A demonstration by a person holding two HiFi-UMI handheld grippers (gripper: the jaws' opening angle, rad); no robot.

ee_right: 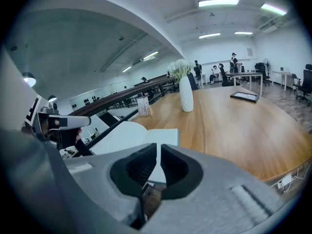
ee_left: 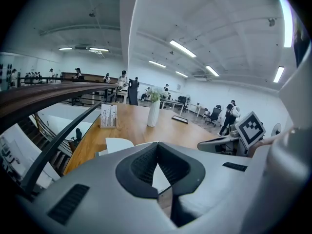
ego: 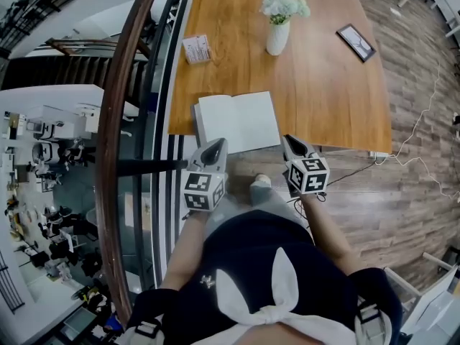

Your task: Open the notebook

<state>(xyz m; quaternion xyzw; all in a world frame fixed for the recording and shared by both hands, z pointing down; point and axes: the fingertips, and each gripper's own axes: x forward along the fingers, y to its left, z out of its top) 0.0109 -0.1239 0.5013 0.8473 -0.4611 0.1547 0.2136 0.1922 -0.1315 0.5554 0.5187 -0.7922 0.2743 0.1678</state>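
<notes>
The notebook (ego: pixel 237 123) lies open, white pages up, at the near left corner of the wooden table (ego: pixel 323 85). It also shows in the left gripper view (ee_left: pixel 119 144) and the right gripper view (ee_right: pixel 131 135), beyond the jaws. Both grippers hang off the table's near edge, over the person's lap. My left gripper (ego: pixel 215 146) (ee_left: pixel 157 145) has its jaws together and holds nothing. My right gripper (ego: pixel 293 142) (ee_right: pixel 158 147) shows only a thin slit between its pads, with nothing in it. Neither gripper touches the notebook.
A white vase of flowers (ego: pixel 279 31) stands mid-table, a small card stand (ego: pixel 196 49) at the left edge, and a dark tablet (ego: pixel 356 42) at the far right. A brown handrail (ego: pixel 118 157) with glass runs along the table's left side. Cables lie on the wooden floor (ego: pixel 410 142).
</notes>
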